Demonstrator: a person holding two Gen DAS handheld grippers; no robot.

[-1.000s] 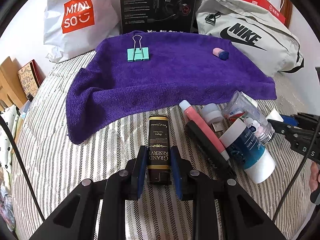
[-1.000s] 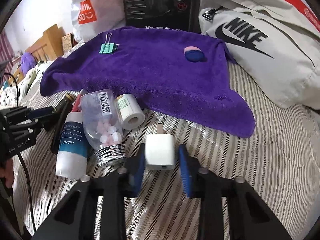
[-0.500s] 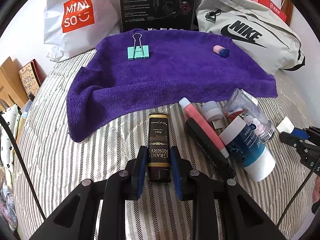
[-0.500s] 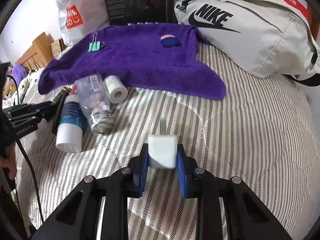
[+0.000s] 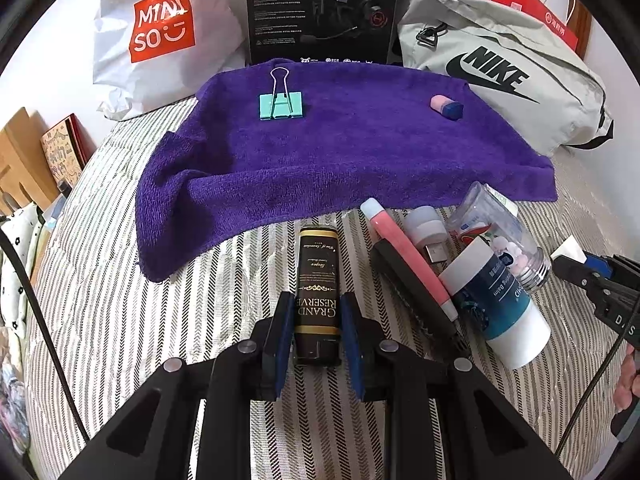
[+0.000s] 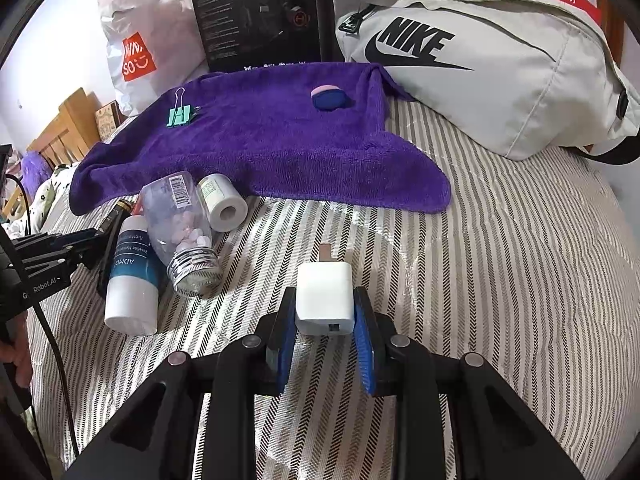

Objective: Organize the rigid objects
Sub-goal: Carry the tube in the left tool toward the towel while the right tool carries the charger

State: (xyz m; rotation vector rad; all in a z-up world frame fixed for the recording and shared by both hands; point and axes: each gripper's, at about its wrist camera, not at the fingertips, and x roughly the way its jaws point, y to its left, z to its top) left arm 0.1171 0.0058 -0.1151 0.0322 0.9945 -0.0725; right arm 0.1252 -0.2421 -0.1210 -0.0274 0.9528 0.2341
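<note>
My left gripper (image 5: 316, 316) is shut on a black "Grand Reserve" box (image 5: 317, 276) lying on the striped bed. My right gripper (image 6: 325, 312) is shut on a white charger plug (image 6: 324, 300), held just above the bed. A purple towel (image 5: 340, 152) lies ahead with a teal binder clip (image 5: 281, 105) and a pink-blue eraser (image 5: 447, 106) on it. To the right of the box lie a pink tube (image 5: 404, 252), a blue-white bottle (image 5: 496, 304) and a clear jar of pellets (image 5: 500, 232). The towel also shows in the right wrist view (image 6: 272, 148).
A Miniso bag (image 5: 160, 32), a black headset box (image 5: 320, 12) and a grey Nike bag (image 5: 500, 72) stand behind the towel. A small white roll (image 6: 222, 202) lies by the jar (image 6: 180, 220). Wooden furniture (image 5: 20, 160) is at the left.
My right gripper closed on the white charger and carried it right and back, away from the pile of bottles. My left gripper stays on the black box.
</note>
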